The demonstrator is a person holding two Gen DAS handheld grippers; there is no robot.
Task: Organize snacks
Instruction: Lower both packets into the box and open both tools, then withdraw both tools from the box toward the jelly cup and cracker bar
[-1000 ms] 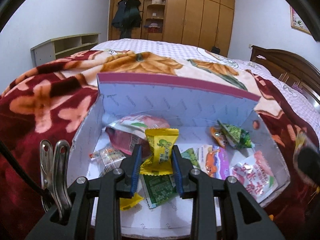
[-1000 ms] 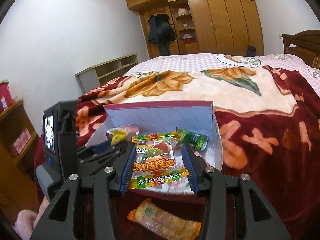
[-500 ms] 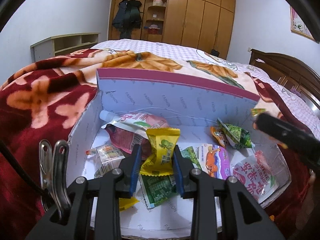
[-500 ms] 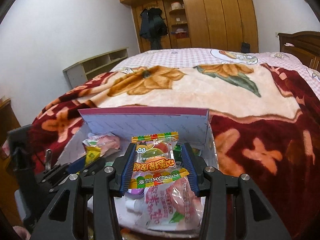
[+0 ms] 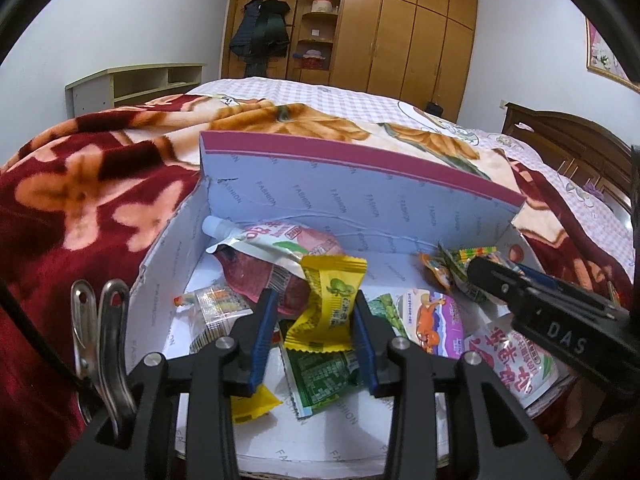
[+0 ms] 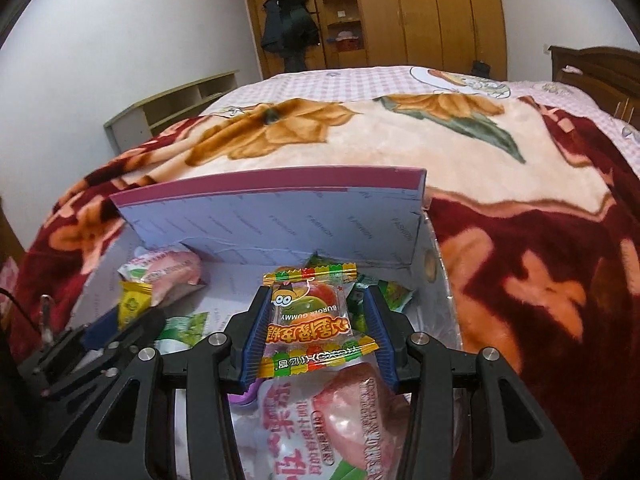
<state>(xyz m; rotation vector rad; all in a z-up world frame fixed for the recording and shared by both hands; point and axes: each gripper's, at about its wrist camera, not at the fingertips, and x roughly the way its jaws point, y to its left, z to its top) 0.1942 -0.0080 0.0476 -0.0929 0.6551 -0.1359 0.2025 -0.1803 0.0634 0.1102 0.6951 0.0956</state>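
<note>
Left wrist view: the left gripper (image 5: 314,322) hangs over the open pale-blue cardboard box with a maroon upper edge (image 5: 360,196), which rests on a red floral fleece blanket (image 5: 80,184) spread over the bed. Its jaws are opening. The yellow candy wrapper with a green emblem (image 5: 330,304) is between the blue pads; the right pad lies against the wrapper's edge, while a gap shows at the left pad, so no firm grip is evident. Beneath and beyond it, inside the box, lie a pink spouted drink pouch (image 5: 276,256) at far left, a small clear sachet (image 5: 212,300) at near left, a green printed packet (image 5: 324,376) directly below the jaws, a purple and orange packet (image 5: 436,320) to the right, and a white pouch with red lettering (image 5: 516,360) at near right. The right gripper (image 5: 480,276) enters from the right edge, over the box's right side.

Right wrist view: the right gripper (image 6: 316,332) is closed on a clear gummy packet with striped yellow borders (image 6: 310,312), both pads pressing its sides. The packet is held above the box (image 6: 280,216) interior, near the right wall. A white pouch with red lettering and pink fruit (image 6: 320,420) lies under the jaws. The yellow wrapper (image 6: 134,300) and left gripper (image 6: 120,320) show at left. Wooden wardrobes (image 6: 420,12) line the far wall.
</note>
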